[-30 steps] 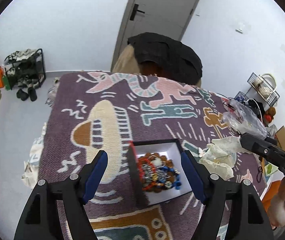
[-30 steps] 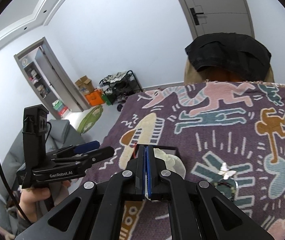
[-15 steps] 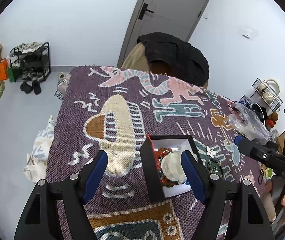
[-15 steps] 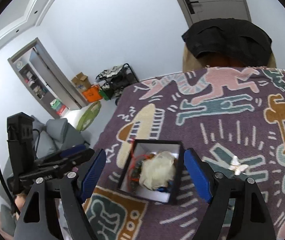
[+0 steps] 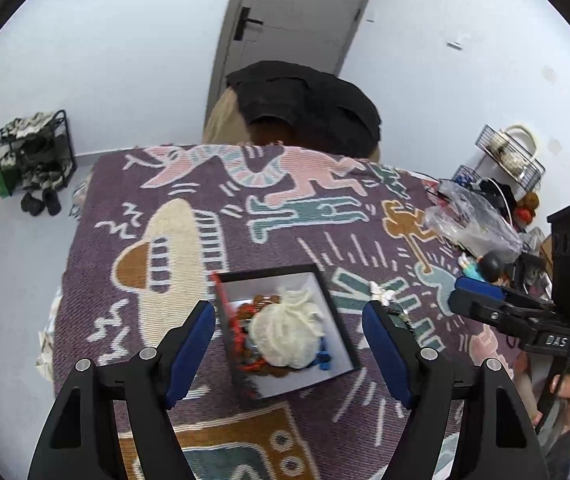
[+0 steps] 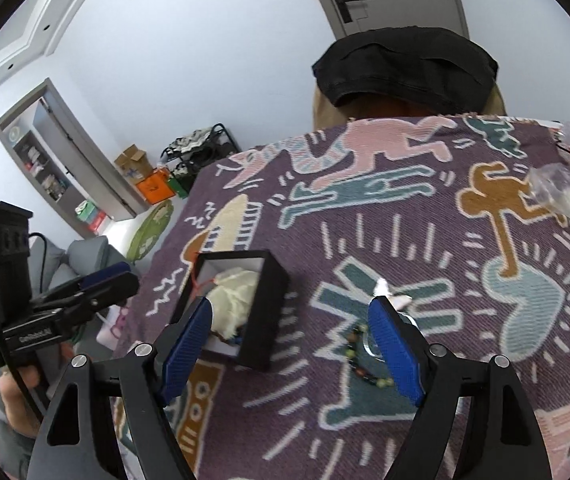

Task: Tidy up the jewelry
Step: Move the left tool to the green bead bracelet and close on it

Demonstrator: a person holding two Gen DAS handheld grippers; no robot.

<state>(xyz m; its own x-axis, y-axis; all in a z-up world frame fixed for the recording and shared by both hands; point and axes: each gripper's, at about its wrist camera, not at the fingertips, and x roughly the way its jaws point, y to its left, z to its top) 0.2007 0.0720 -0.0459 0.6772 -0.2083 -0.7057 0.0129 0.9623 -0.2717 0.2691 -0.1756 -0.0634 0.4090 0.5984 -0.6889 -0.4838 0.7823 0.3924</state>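
Observation:
A black jewelry box [image 5: 270, 272] with a white lining sits on the patterned cloth. In it a cream cloth pouch [image 5: 289, 334] lies on top of red, brown and blue beads [image 5: 245, 316]. My left gripper [image 5: 289, 346] hovers open just in front of the box, holding nothing. In the right wrist view, my right gripper [image 6: 291, 344] is open and empty, between the box [image 6: 266, 322] on its left and a dark bead bracelet [image 6: 365, 364] on its right. A small white butterfly piece [image 6: 389, 295] lies just beyond the bracelet.
Clear plastic bags [image 5: 471, 220] and a small doll [image 5: 485, 268] clutter the table's right edge, with a wire basket [image 5: 513, 156] behind. A chair draped with a black garment [image 5: 305, 104] stands at the far edge. A shoe rack [image 5: 33, 156] is on the floor at left.
My right gripper went from shut on the cream pouch to open, and the pouch now lies in the box over the beads. The right gripper has drawn back to the right of the box.

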